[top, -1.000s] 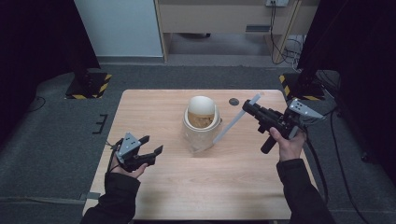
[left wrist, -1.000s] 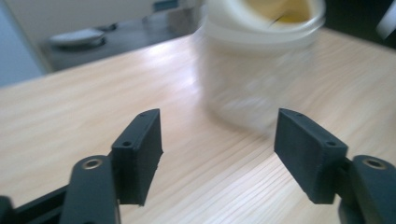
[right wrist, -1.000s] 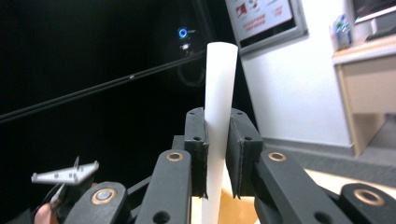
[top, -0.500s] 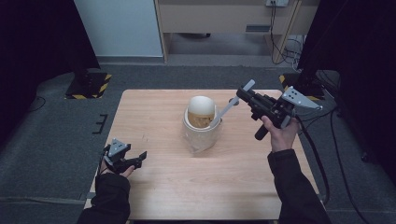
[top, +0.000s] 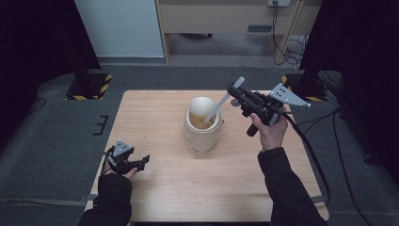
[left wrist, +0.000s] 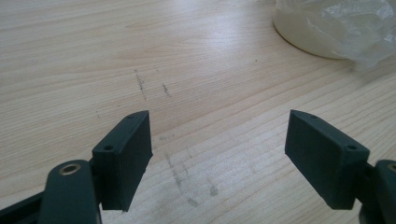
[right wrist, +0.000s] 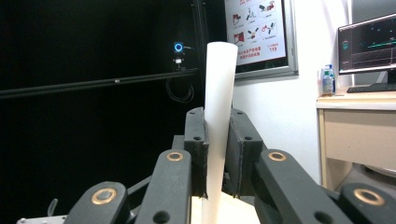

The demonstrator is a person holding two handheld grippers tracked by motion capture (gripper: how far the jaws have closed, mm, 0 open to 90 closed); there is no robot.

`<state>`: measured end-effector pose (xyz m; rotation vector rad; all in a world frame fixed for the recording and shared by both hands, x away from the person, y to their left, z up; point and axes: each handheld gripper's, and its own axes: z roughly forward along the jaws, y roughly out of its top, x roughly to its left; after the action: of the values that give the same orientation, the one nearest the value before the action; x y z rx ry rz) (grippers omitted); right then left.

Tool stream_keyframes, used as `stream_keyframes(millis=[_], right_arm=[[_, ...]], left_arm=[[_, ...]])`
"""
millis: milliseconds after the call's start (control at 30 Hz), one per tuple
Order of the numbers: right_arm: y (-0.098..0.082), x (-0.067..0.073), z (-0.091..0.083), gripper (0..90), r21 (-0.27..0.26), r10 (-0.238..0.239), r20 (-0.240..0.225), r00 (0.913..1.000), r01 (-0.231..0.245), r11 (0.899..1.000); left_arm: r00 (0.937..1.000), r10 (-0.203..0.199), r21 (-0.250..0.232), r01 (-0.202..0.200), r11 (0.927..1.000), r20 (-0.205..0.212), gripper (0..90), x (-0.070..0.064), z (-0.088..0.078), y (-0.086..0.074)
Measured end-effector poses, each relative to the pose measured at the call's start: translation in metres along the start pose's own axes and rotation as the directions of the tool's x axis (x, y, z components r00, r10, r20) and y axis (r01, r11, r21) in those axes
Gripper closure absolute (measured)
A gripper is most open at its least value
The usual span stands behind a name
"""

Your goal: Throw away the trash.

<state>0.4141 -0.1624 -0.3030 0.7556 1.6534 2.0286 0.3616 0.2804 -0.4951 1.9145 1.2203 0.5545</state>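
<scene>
Spoon [top: 225, 100] handle clamped in right gripper [top: 234, 91], long axis slanting down-left from jaws into cup [top: 203, 126]. Left gripper [top: 142, 161] wide open, empty, well apart from the cup.

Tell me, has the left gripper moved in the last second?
Yes. The left gripper has drawn back toward the table's near left corner, away from the cup.
</scene>
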Motion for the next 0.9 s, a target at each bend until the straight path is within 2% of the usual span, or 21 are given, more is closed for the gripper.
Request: stream_keyframes(millis=[67,133,300,467,533,667,900], right_arm=[[-0.003,0.001,0.004,79.9,0.004,-0.004,0.002,1.0,0.004,1.0],[-0.008,0.002,0.011,79.9,0.013,-0.028,0.007,0.9996,0.028,1.0],[-0.018,0.004,0.019,79.9,0.032,-0.04,0.004,0.9992,0.04,0.999],[-0.034,0.003,0.029,79.6,0.085,-0.069,0.014,0.9975,0.068,0.994],[-0.042,0.003,0.035,76.9,0.114,-0.075,0.015,0.997,0.073,0.991],[-0.047,0.001,0.04,67.2,0.138,-0.055,0.015,0.9984,0.052,0.989],[-0.034,-0.007,0.029,51.2,0.129,-0.056,0.048,0.9973,0.049,0.99]], left_arm=[[1.0,0.003,0.004,-0.003,1.0,-0.001,22.5,0.0,0.0,0.0],[1.0,0.006,0.002,-0.006,1.0,-0.002,22.4,0.0,0.0,0.001],[1.0,0.001,0.004,-0.001,1.0,0.004,22.3,0.0,0.001,0.0],[1.0,0.005,0.004,-0.005,1.0,0.003,22.2,0.0,0.001,0.001],[1.0,0.0,0.006,0.0,1.0,0.003,22.3,0.0,0.001,0.0],[1.0,0.0,0.007,0.0,1.0,0.003,22.2,0.001,0.001,0.001],[1.0,-0.002,0.01,0.002,0.9999,0.007,22.1,0.001,0.001,0.0]])
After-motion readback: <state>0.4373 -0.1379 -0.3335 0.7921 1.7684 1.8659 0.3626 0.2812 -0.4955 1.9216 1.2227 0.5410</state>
